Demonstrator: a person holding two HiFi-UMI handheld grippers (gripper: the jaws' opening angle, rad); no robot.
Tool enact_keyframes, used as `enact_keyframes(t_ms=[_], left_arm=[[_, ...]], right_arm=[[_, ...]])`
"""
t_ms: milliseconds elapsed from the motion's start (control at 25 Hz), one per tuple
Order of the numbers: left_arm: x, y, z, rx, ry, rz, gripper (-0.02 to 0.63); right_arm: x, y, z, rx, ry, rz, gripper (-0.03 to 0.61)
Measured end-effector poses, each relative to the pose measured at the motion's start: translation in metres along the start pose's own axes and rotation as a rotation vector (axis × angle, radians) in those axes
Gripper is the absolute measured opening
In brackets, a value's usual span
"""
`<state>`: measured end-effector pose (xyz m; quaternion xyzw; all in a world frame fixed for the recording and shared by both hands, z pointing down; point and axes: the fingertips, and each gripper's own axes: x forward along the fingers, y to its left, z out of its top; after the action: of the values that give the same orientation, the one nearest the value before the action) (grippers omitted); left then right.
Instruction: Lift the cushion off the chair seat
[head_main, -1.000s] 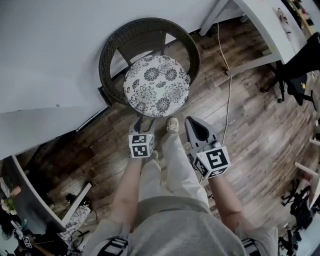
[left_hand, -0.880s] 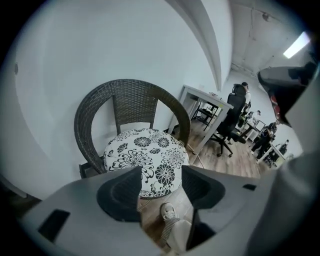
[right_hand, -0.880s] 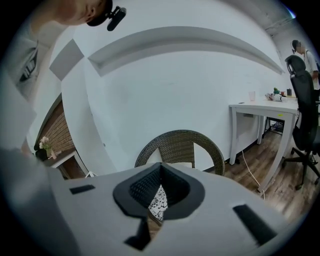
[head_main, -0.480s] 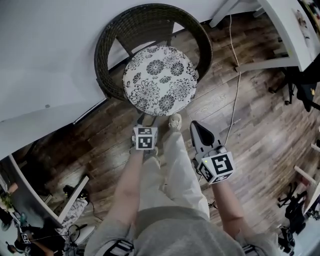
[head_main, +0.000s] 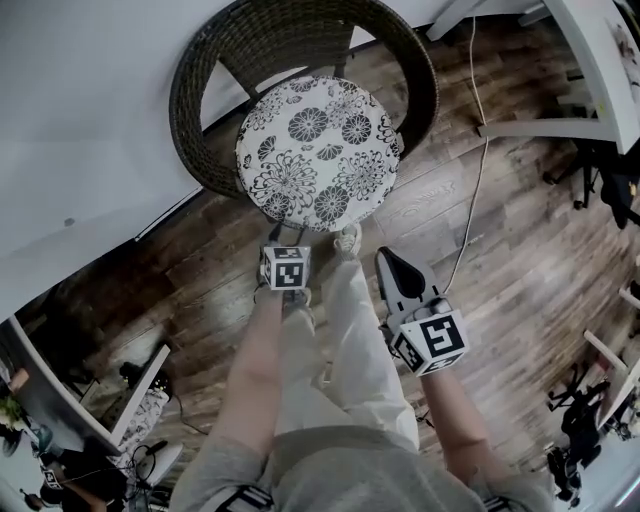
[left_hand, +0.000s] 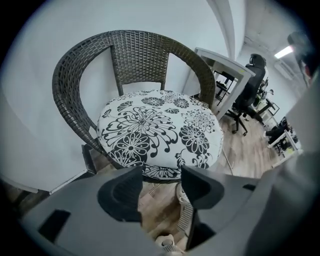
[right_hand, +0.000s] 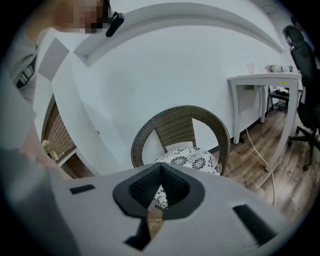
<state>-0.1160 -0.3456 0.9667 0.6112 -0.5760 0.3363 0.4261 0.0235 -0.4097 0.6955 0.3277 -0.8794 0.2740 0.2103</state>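
A round white cushion (head_main: 318, 150) with black flower print lies flat on the seat of a dark wicker chair (head_main: 300, 30). My left gripper (head_main: 283, 237) hangs just in front of the cushion's near edge, apart from it. In the left gripper view its jaws (left_hand: 160, 186) stand open with nothing between them, and the cushion (left_hand: 160, 132) fills the middle above them. My right gripper (head_main: 386, 254) is further back to the right, beside the person's leg. Its jaws (right_hand: 161, 167) are shut and empty, with the cushion (right_hand: 192, 159) and the chair (right_hand: 180, 125) beyond.
A white wall (head_main: 80, 120) stands behind the chair on the left. A white desk (head_main: 600, 60) and a black office chair (head_main: 610, 180) are at the right. A cable (head_main: 470, 170) runs over the wooden floor. The person's shoe (head_main: 347, 240) is by the chair's front.
Both grippers have sunk lower. The chair and cushion look larger and nearer in the head view, and the left gripper has come close to the cushion's front edge.
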Motion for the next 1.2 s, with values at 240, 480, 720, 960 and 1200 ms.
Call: enact_keyframes(t_ms=[240, 480, 720, 960, 1200], left_arm=[[0.014, 0.003, -0.003, 0.031, 0.003, 0.004, 0.229], [0.019, 0.003, -0.004, 0.029, 0.009, 0.012, 0.199], [0.011, 0.004, -0.004, 0.051, 0.025, 0.051, 0.082], [-0.006, 0.005, -0.008, 0.048, 0.027, 0.07, 0.009], [-0.008, 0.005, -0.01, 0.03, 0.02, 0.073, 0.009]], right_arm=[[0.007, -0.005, -0.012, 0.018, 0.021, -0.003, 0.002], [0.008, -0.004, -0.017, 0.022, 0.026, 0.0, 0.002], [0.003, -0.001, -0.005, 0.01, 0.002, -0.003, 0.002], [-0.012, 0.01, 0.007, -0.004, -0.026, -0.003, 0.002], [-0.019, 0.016, -0.002, -0.001, -0.016, -0.002, 0.002]])
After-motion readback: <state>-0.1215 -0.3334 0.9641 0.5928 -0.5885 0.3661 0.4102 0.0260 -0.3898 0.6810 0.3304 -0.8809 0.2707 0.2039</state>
